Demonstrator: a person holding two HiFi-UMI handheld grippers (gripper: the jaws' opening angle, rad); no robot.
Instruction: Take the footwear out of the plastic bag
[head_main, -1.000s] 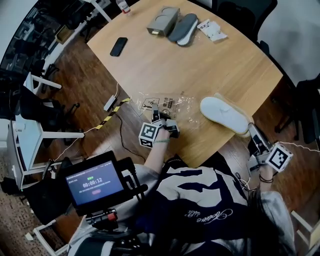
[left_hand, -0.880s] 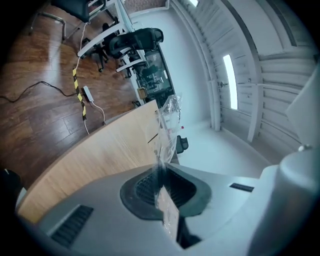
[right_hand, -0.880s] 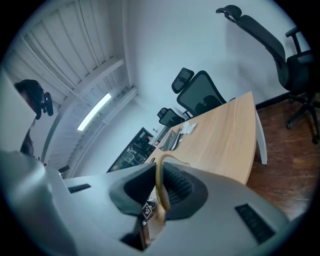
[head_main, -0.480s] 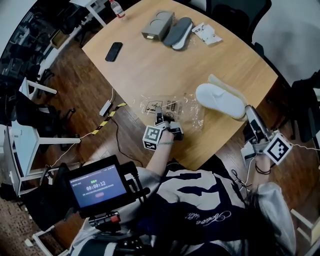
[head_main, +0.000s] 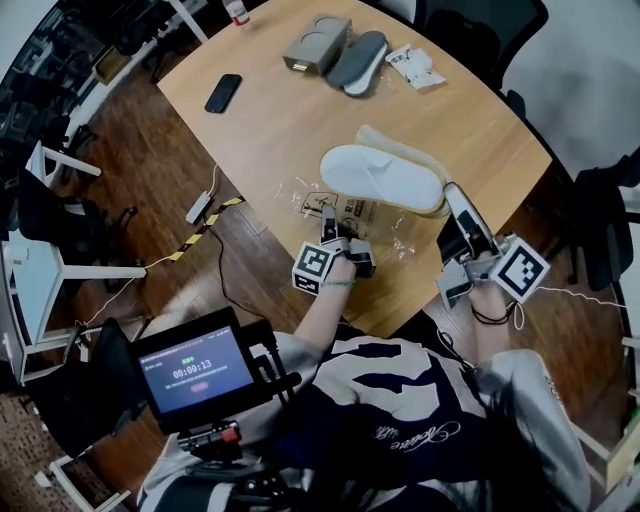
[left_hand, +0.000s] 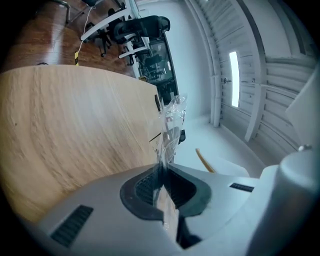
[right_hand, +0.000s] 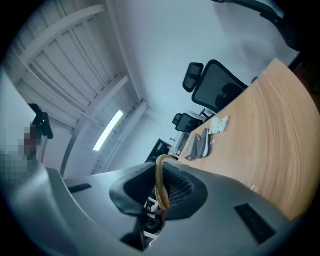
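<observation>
A white slipper (head_main: 380, 178) with a pale yellow sole edge hangs over the wooden table (head_main: 290, 130), its heel end clamped in my right gripper (head_main: 452, 207). In the right gripper view only that thin yellow edge (right_hand: 159, 186) shows, pinched between the pads. A crumpled clear plastic bag (head_main: 345, 214) with black print lies at the table's near edge, partly beneath the slipper. My left gripper (head_main: 331, 228) is shut on the bag's near edge. In the left gripper view a strip of clear film (left_hand: 170, 125) rises from the closed jaws.
A pair of grey slippers (head_main: 340, 48), a white packet (head_main: 414, 64) and a black phone (head_main: 222, 92) lie at the table's far side. Office chairs (head_main: 470, 25) stand behind it. A power strip (head_main: 198, 208) and cables lie on the floor at left. A timer screen (head_main: 190, 370) sits at my chest.
The right gripper has carried the white slipper leftward, from the table's right edge to above the bag. The left gripper has kept its hold on the bag.
</observation>
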